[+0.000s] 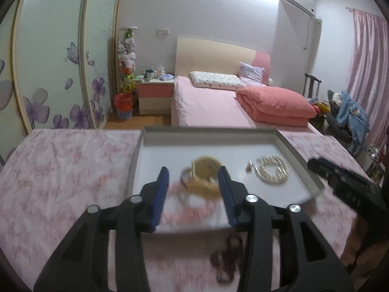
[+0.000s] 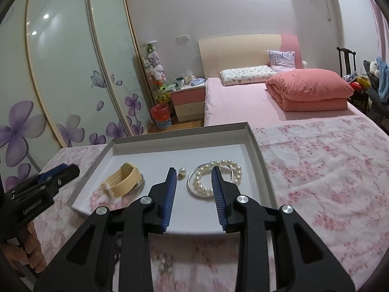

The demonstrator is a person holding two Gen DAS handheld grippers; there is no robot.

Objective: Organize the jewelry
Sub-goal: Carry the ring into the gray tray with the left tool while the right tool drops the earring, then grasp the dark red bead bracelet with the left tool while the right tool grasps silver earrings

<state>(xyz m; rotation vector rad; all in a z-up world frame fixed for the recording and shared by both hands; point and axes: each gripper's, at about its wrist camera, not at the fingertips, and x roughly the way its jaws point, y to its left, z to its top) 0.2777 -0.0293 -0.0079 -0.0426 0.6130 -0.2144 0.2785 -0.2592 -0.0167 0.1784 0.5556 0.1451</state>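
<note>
Jewelry in white tray on floral cloth, left to right: pink bead bracelet, beige cuff, small earring, pearl bracelet on silver bangle. Left gripper fingers open, empty, over cuff. Right gripper open, empty, over pearls.

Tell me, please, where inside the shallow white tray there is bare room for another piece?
The far strip along the back wall of the shallow white tray is bare. The near half is crowded: beige leather cuff, pink bead bracelet, white pearl bracelet.
</note>
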